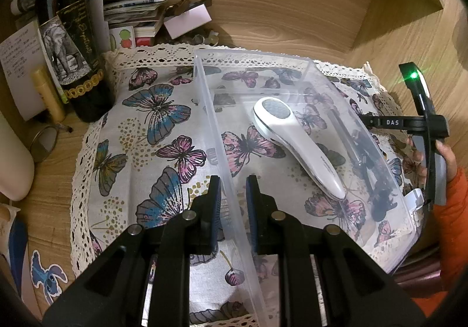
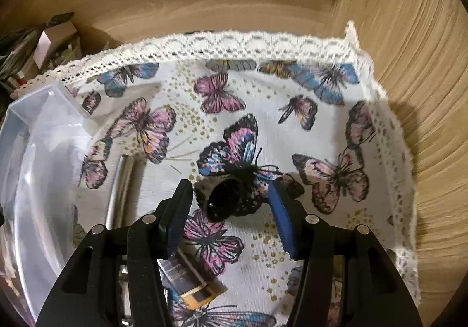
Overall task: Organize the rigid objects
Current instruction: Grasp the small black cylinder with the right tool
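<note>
A clear plastic bin (image 1: 292, 64) sits on a butterfly-print cloth (image 1: 152, 134). My left gripper (image 1: 233, 195) is shut on the bin's near left wall, one finger inside and one outside. Inside the bin lies a white handheld device with a mesh head (image 1: 292, 145). In the right wrist view my right gripper (image 2: 229, 198) is open, pointing down at the cloth (image 2: 292, 128). A small black lattice cylinder (image 2: 225, 198) lies between its fingers, and the pads do not press on it. The bin (image 2: 35, 151) is to its left.
A dark wine bottle (image 1: 73, 58), stacked papers and cards (image 1: 131, 14) and round glasses (image 1: 44, 143) crowd the left of the wooden shelf. A hand in an orange sleeve (image 1: 447, 157) is at the right. A silver bar (image 2: 120, 189) and a small dark box (image 2: 190, 283) lie near my right gripper.
</note>
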The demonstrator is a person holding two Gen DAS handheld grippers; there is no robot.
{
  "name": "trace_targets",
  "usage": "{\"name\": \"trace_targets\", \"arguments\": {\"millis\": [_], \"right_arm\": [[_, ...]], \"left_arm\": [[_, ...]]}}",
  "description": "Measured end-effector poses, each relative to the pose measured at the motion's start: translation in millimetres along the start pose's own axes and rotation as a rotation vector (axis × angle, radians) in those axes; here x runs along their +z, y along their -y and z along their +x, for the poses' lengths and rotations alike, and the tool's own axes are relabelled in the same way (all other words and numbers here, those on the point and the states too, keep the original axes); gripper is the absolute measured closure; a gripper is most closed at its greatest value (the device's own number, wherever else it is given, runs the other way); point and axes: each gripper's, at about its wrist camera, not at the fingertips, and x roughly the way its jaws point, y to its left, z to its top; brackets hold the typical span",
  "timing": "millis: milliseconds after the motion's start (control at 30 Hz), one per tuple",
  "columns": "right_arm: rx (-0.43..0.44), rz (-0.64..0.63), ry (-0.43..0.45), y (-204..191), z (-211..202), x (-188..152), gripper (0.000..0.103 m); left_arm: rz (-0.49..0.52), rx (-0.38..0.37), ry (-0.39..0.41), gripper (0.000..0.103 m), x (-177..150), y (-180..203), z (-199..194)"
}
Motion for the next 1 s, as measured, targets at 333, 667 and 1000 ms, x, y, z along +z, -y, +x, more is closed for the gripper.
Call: {"name": "trace_targets", "arguments": {"millis": [333, 667, 1000], "right_arm": [[0.001, -0.040, 0.082, -12, -27, -14, 0.073], [0.046, -0.131, 0.216, -51, -87, -8, 0.073], [0.136, -0.237, 0.294, -107, -104, -1, 0.073]], "left_arm": [[0.001, -0.002, -0.001, 0.086, -1, -1, 0], [0.006, 0.000, 0.000, 0.086, 0, -2, 0], [0.006, 0.002, 0.001, 0.086, 0, -1, -1]]}}
